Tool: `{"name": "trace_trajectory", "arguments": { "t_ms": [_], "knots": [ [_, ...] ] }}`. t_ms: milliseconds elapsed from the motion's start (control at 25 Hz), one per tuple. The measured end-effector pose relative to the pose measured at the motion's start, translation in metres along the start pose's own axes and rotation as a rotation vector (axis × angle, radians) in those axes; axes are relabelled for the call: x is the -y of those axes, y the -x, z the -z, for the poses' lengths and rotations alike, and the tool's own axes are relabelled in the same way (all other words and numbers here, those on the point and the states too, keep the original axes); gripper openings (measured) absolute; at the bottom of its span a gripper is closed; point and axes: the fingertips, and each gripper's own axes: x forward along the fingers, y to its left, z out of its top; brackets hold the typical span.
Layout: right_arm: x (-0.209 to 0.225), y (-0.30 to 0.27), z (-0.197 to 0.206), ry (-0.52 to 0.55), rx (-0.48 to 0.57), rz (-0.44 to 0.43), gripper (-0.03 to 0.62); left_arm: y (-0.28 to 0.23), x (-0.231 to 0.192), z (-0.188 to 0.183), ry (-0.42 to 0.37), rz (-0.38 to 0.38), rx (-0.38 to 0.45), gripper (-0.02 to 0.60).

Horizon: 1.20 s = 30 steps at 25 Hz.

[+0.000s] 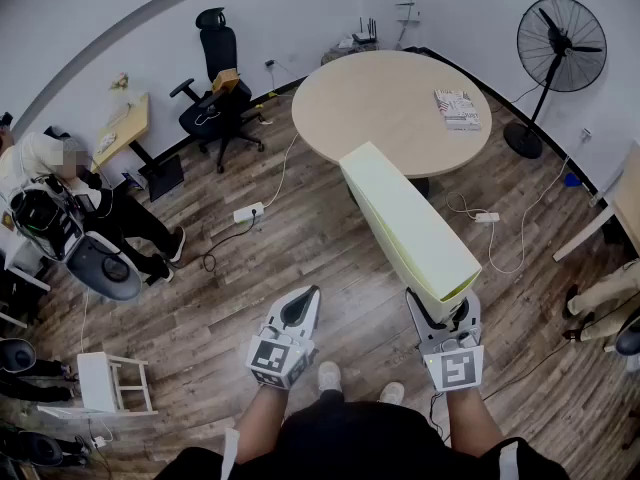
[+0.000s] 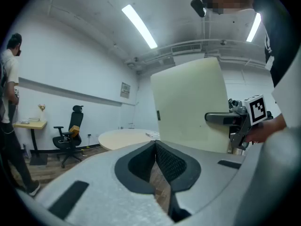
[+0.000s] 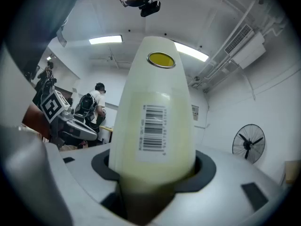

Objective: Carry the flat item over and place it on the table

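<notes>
Two grippers show: the right gripper (image 1: 444, 313) clamps its jaws on one end of the single pale flat item (image 1: 410, 223) (one barcode label faces its camera), held in the air, far end by the one round worktop (image 1: 380, 98). The left gripper (image 1: 302, 310) has its jaws pressed together, empty.

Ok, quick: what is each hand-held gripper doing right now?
Left hand-held gripper: closed, nothing between its jaws.
Right hand-held gripper: closed on the end of the pale flat item.
</notes>
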Motion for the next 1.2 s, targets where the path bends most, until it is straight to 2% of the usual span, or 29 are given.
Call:
{"name": "trace_trajectory", "arguments": {
  "t_ms": [200, 440, 520, 600, 720, 1000, 1120, 1200],
  "knots": [
    [-0.014, 0.015, 0.001, 0.030, -0.034, 0.005, 0.279, 0.019, -0.002, 0.003, 0.078, 0.006, 0.009, 0.006],
    [-0.020, 0.010, 0.000, 0.027, -0.058, 0.032, 0.279, 0.019, -0.018, 0.003, 0.068, -0.006, 0.006, 0.006],
    [-0.024, 0.005, -0.001, 0.007, -0.057, 0.035, 0.282, 0.021, -0.026, 0.003, 0.073, -0.001, 0.007, 0.006],
    [-0.030, -0.002, -0.002, -0.030, -0.048, 0.039, 0.288, 0.024, -0.040, 0.005, 0.114, 0.002, 0.009, 0.006],
    [-0.039, -0.013, 0.004, -0.085, -0.089, 0.060, 0.288, 0.027, -0.063, 0.002, 0.154, 0.003, 0.021, 0.006],
    [-0.057, -0.058, 0.001, -0.094, -0.073, 0.133, 0.289, 0.033, -0.113, -0.002, 0.078, 0.041, 0.004, 0.006],
    [-0.059, -0.091, 0.000, -0.120, -0.097, 0.145, 0.289, 0.025, -0.149, -0.006, 0.065, 0.026, -0.017, 0.006],
    [-0.060, -0.097, 0.006, -0.117, -0.105, 0.141, 0.288, 0.023, -0.157, -0.003, 0.063, 0.005, -0.012, 0.006]
  ]
}}
